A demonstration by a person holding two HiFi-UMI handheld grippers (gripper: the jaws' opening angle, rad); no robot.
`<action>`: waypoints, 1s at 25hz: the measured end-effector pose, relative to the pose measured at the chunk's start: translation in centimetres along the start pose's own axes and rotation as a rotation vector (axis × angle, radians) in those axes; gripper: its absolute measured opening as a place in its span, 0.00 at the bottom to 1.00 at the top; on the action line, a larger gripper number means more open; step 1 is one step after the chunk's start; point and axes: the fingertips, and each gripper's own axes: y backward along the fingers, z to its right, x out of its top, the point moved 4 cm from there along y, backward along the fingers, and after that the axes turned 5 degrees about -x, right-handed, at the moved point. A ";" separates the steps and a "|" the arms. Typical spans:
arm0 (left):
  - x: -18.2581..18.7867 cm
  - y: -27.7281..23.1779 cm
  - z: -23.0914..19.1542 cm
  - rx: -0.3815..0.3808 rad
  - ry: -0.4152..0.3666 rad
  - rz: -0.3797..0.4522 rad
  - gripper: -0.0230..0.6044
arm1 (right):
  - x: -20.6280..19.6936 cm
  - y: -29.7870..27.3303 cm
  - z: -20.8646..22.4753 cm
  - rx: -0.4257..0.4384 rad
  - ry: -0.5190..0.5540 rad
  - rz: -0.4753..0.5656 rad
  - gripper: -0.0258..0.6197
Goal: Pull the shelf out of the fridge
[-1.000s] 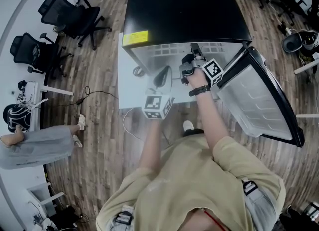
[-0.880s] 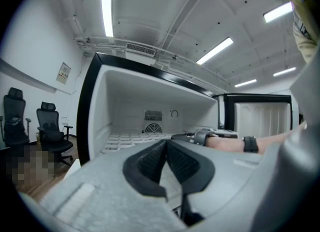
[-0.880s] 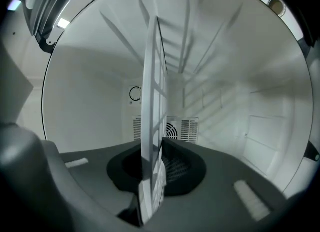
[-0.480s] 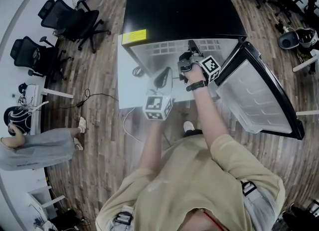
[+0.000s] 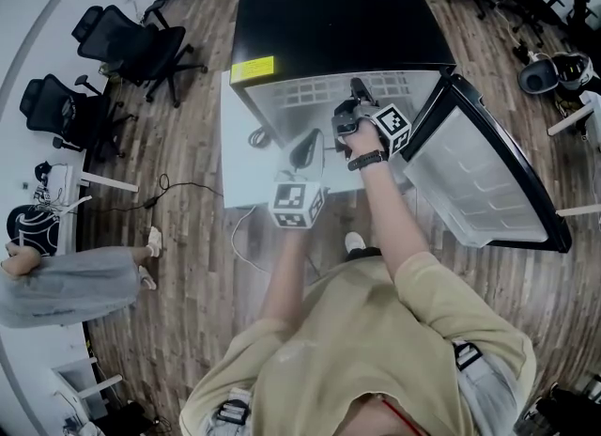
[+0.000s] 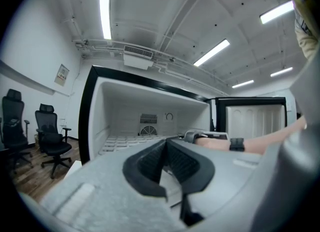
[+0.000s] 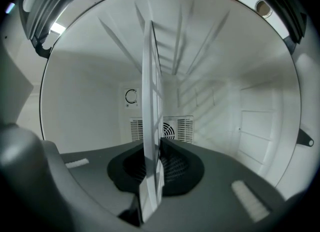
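Right gripper view: right tool (image 7: 154,148), jaws just closed, clamps the shelf (image 7: 150,91).

The person wears a pale yellow short-sleeved T-shirt (image 5: 376,350) and a dark wristband (image 5: 367,159) on the right wrist. A thin red cord (image 5: 399,415) shows at the collar, and a light shoe (image 5: 354,240) shows below. A small black-and-white device is clipped at each hip, though what they are cannot be told.

The left gripper (image 6: 166,143) has a matt grey shell and black ribbed pads (image 6: 150,162). It carries a white cube (image 5: 298,205) printed with black square markers. The right gripper (image 7: 156,148) is of the same build, with its own marker cube (image 5: 392,128).
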 end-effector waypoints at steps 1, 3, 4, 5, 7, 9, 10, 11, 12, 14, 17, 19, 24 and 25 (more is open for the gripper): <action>0.0 0.1 -0.1 0.003 0.000 -0.001 0.03 | 0.0 0.2 0.0 0.005 0.002 0.003 0.09; 0.0 0.2 -0.3 0.006 0.001 0.000 0.03 | 0.0 0.5 0.1 0.013 0.003 0.006 0.09; -0.1 0.4 -0.3 0.007 0.002 0.001 0.03 | 0.0 0.7 0.2 0.014 0.000 0.007 0.09; -0.2 0.6 -0.2 0.007 0.002 0.003 0.03 | -0.1 1.0 0.3 0.012 -0.005 0.009 0.09; -0.2 1.1 -0.2 0.009 0.003 0.005 0.03 | -0.3 1.5 0.4 0.007 -0.018 0.011 0.09; -0.2 1.4 0.0 0.006 0.009 0.008 0.03 | -0.4 2.0 0.3 0.005 -0.019 0.010 0.09; -0.1 1.4 0.2 0.003 0.011 0.009 0.03 | -0.4 2.3 0.2 0.005 -0.017 0.010 0.09; 0.0 1.5 0.3 0.000 0.012 0.011 0.03 | -0.4 2.5 0.2 0.006 -0.015 0.011 0.09; 0.0 1.6 0.5 -0.004 0.012 0.012 0.03 | -0.5 2.8 0.2 0.006 -0.015 0.011 0.09; 0.1 1.7 0.9 -0.013 0.010 0.014 0.03 | -0.6 3.4 0.2 0.004 -0.017 0.012 0.09; 0.1 2.2 1.5 -0.026 0.006 0.015 0.03 | -0.9 4.5 0.4 0.008 -0.013 0.012 0.09; 0.1 2.5 1.8 -0.034 0.003 0.015 0.03 | -1.0 5.2 0.4 0.018 -0.007 0.015 0.09; 0.2 3.7 2.3 -0.038 0.002 0.016 0.03 | -1.3 6.8 0.5 0.012 -0.008 0.015 0.09; 0.2 3.9 2.5 -0.039 0.001 0.017 0.03 | -1.4 7.2 0.5 0.011 -0.009 0.014 0.09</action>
